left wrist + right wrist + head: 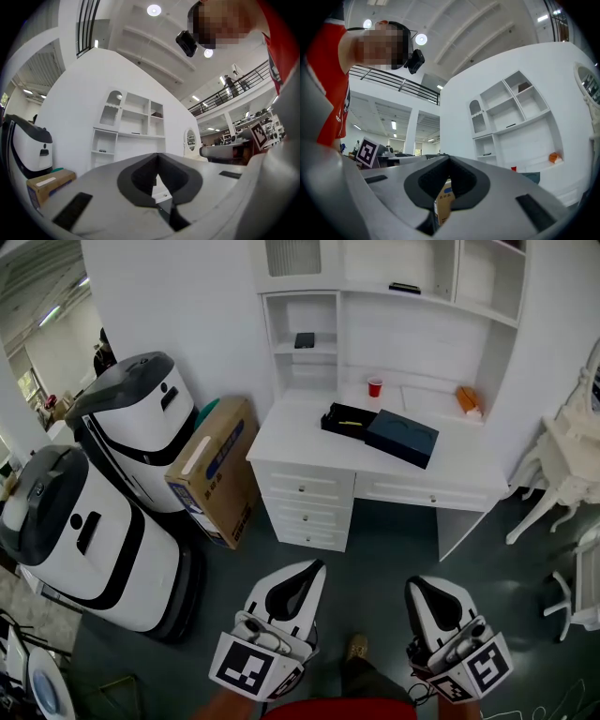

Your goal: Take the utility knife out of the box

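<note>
A: Checking the left gripper: pinching anything?
B: Pinching nothing. Pressing its jaws together, hanging low, well apart from the white desk.
A: Finding the same on the right gripper?
B: Yes, touching tip to tip, gripping nothing.
A: Looking for the utility knife.
B: Lying as a thin yellow streak inside the open dark box on the desk, touching nothing of either gripper, beside the dark lid and near a red cup.
</note>
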